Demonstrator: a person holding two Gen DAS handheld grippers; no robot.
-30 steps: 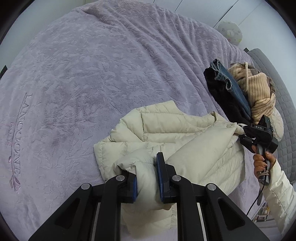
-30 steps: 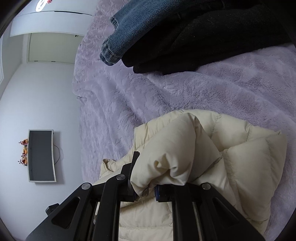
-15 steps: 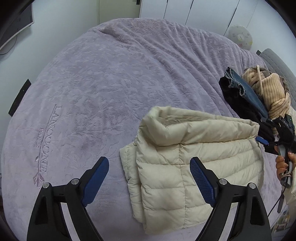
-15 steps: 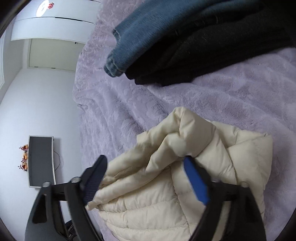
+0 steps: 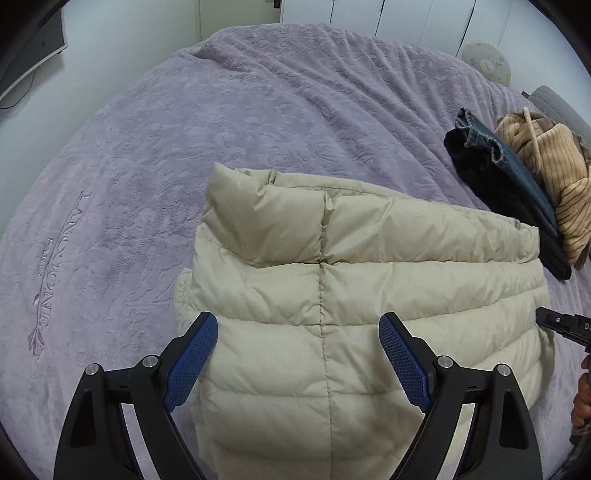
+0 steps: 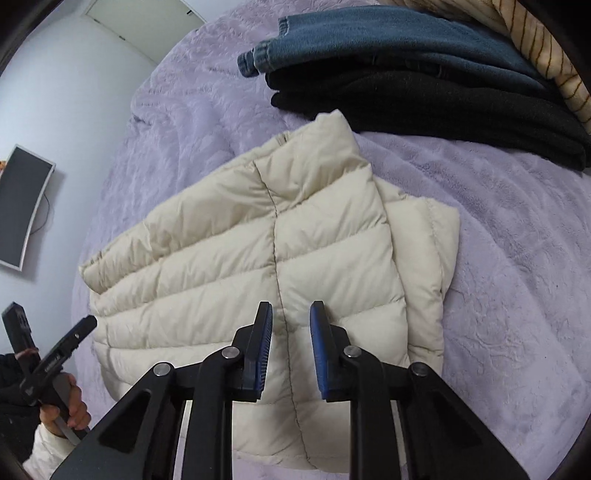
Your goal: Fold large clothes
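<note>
A bed (image 5: 258, 122) fills most of both views, covered by a lilac plush blanket (image 6: 517, 258) with an embossed pattern and stitched lettering near one edge. Pale walls (image 6: 66, 96) stand behind it. A dark curved screen (image 6: 22, 210) hangs on one wall (a cable trails from it). White wardrobe doors (image 5: 406, 18) line the far side, with a door (image 6: 147, 26) nearby. The light is soft and even.

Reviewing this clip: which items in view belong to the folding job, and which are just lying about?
In the job: cream puffer jacket, left gripper, right gripper.

Lying about: jeans, black garment, striped beige knit, monitor.
</note>
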